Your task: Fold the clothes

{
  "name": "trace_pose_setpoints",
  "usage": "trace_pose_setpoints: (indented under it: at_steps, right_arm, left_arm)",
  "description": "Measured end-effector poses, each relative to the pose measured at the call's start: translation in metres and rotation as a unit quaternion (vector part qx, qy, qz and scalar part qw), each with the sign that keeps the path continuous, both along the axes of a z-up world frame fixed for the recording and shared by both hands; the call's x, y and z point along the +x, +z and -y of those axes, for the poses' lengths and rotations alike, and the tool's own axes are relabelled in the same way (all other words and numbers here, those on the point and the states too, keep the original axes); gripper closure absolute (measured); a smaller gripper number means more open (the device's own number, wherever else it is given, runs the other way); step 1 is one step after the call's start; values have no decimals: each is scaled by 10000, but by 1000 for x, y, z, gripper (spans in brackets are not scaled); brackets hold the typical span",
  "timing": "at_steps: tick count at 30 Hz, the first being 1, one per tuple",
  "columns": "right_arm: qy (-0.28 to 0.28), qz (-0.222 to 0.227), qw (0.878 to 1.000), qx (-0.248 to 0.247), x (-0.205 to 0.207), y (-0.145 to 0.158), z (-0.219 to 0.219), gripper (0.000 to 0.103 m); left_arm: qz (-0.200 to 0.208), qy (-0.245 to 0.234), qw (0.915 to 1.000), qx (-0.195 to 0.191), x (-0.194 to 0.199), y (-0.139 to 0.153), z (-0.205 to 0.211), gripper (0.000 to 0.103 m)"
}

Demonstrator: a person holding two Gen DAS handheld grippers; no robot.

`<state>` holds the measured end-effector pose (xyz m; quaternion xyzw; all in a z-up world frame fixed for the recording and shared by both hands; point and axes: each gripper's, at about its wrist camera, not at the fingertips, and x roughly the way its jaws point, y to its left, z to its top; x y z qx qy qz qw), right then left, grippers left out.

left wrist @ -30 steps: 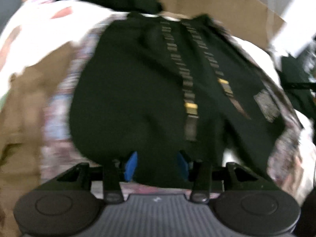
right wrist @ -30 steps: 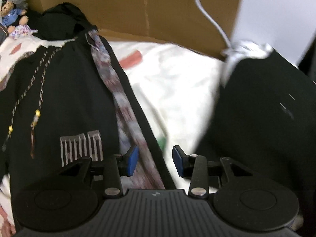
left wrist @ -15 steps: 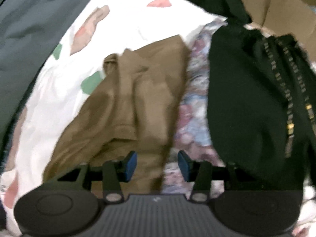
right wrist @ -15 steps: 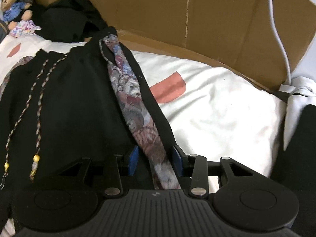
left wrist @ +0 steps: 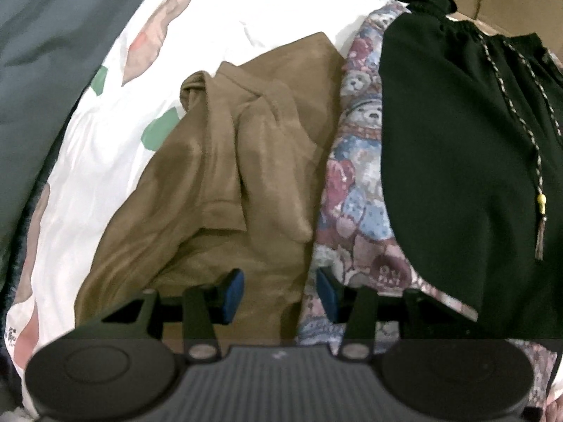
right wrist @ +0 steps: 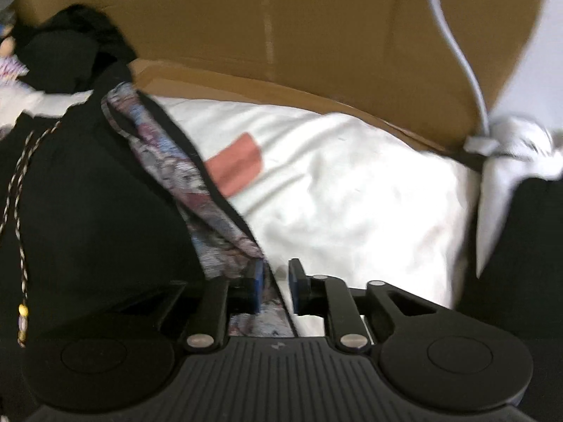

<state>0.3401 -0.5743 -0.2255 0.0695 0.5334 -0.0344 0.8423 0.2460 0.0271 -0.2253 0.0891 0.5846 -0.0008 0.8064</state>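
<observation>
A black garment with a braided drawstring lies on a teddy-bear print cloth. A crumpled brown shirt lies to its left on the white sheet. My left gripper is open, just above the brown shirt's edge where it meets the print cloth. In the right wrist view the black garment and the print cloth's edge run toward my right gripper, whose jaws are narrowed around that edge with a gap still showing.
A cardboard box wall stands behind the bed. A white cable hangs over it. A white cloth and dark fabric lie at the right. A dark grey blanket borders the sheet on the left.
The left gripper swung left from over the black garment to the brown shirt and holds there. The right gripper moved onto the print cloth's edge and its jaws narrowed.
</observation>
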Motion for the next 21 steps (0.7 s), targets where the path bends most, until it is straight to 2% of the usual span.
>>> trace_pose_setpoints:
  at_steps: [6,11,16,21]
  right_arm:
    - [233,140,9992,-295,-15,20,-18,80]
    - [341,185,9992,-32,-29,33,-36,78]
    - [326,240,9987,300,-38,37,-61,78]
    - [554,200,9970,500,-39,36,-96,78]
  left_arm:
    - [-18,42,9999,-135,-14,2,-9,54]
    - [-47,-83,9996,-262,-26,3,-9,54]
    - [-345,-284,9982,-409,-35,-11,-5,54]
    - [-292,-305,9982,-438,-42,-17,-1,52]
